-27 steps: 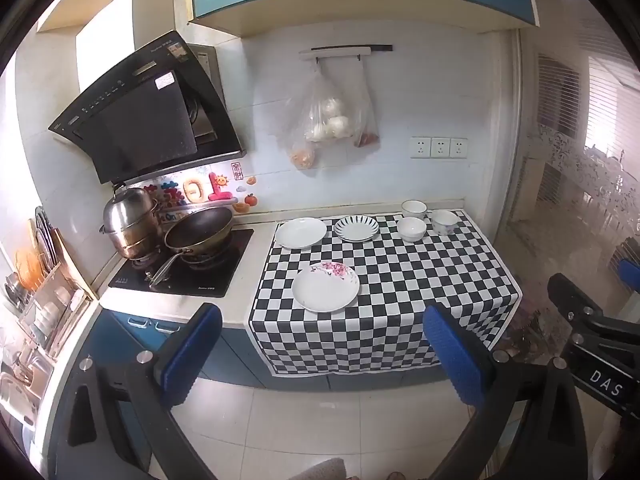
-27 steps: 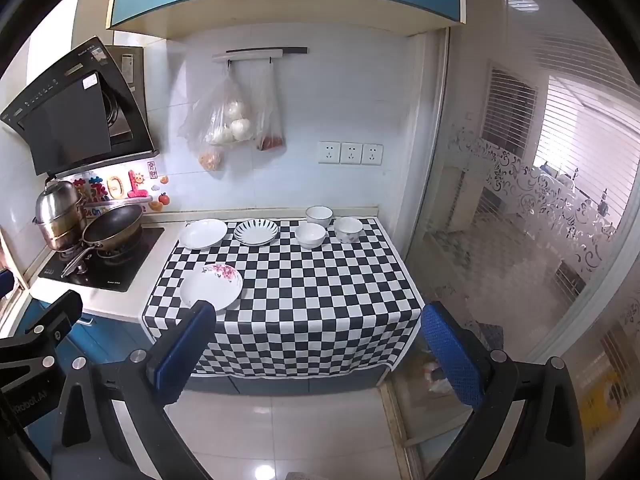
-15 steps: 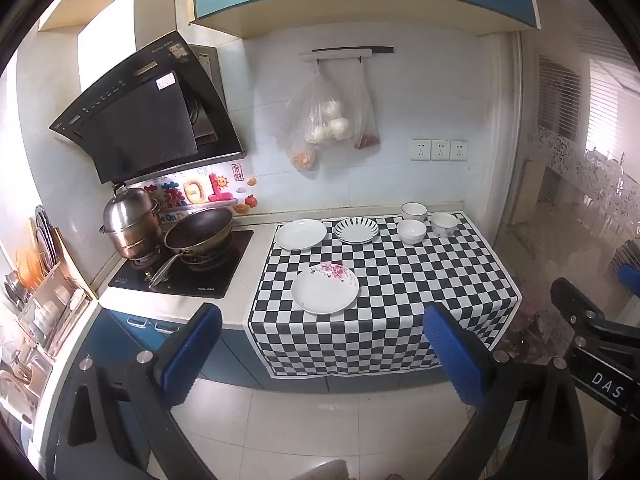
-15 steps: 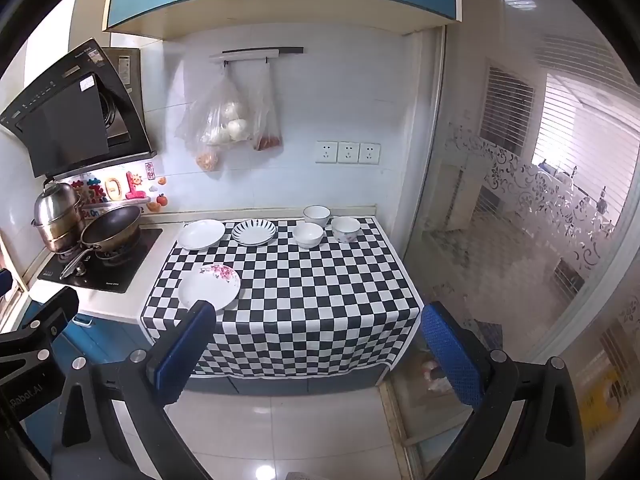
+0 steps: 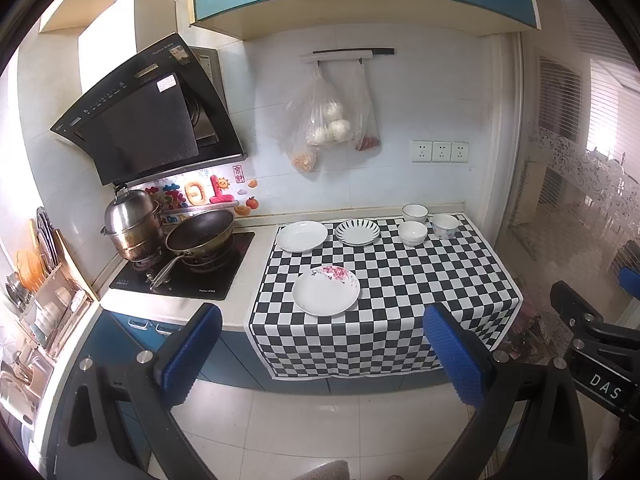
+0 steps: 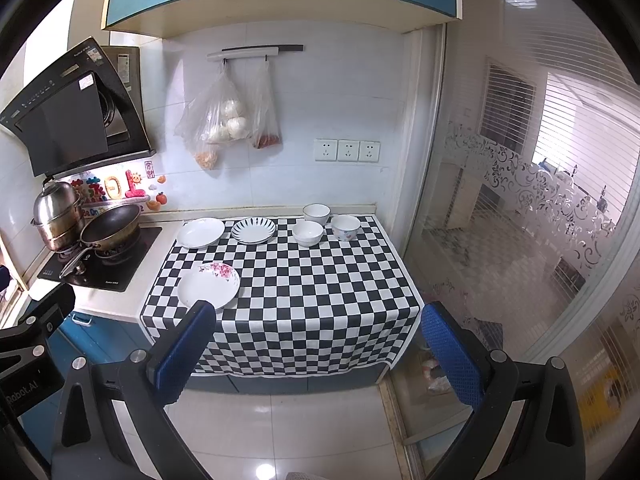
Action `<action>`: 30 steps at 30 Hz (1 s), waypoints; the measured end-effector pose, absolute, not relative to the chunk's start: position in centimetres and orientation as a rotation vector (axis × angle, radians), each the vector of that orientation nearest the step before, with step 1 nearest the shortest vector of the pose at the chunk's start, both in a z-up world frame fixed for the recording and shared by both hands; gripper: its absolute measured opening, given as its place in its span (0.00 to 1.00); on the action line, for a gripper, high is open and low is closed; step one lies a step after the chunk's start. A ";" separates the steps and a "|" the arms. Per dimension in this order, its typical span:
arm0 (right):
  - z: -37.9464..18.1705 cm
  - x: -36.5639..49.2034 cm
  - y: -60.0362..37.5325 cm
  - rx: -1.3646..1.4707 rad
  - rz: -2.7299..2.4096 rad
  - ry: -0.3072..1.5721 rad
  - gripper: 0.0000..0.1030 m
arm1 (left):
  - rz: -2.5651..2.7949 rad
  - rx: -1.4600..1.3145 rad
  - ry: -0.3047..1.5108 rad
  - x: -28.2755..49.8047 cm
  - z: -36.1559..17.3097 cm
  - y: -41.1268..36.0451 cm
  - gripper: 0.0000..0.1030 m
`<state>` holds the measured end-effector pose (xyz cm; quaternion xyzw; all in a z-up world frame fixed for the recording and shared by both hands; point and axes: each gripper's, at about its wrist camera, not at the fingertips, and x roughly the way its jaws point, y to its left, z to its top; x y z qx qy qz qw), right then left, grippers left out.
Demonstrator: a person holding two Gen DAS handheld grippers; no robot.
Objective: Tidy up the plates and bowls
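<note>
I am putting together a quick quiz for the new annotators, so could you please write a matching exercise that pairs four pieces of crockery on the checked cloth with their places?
Things:
1. flowered plate
2. striped plate
3. plain white plate
4. rimmed bowl

Places:
A. back row, at the cloth's edge nearest the stove
B. alone near the front of the checked cloth
C. right at the back, closest to the wall
D. back row, between a plain plate and the bowls

Pairs: 1-B, 2-D, 3-A, 4-C
</note>
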<state>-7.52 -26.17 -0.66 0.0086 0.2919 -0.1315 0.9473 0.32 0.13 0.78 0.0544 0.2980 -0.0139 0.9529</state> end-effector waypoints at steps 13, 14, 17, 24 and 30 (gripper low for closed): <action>-0.8 -7.5 -26.1 0.014 -0.270 0.594 1.00 | -0.027 0.109 0.605 0.3 0.9 0.0 1.00; -0.8 -7.5 -26.1 0.013 -0.271 0.593 1.00 | -0.026 0.109 0.604 0.3 0.8 -0.1 1.00; -0.8 -7.5 -26.2 0.014 -0.271 0.592 1.00 | -0.025 0.108 0.603 0.2 0.8 -0.1 1.00; -0.7 -7.6 -26.2 0.015 -0.271 0.593 1.00 | -0.026 0.106 0.604 0.2 0.7 0.2 1.00; -0.6 -7.6 -26.1 0.016 -0.270 0.593 1.00 | -0.024 0.106 0.601 0.2 0.6 0.5 1.00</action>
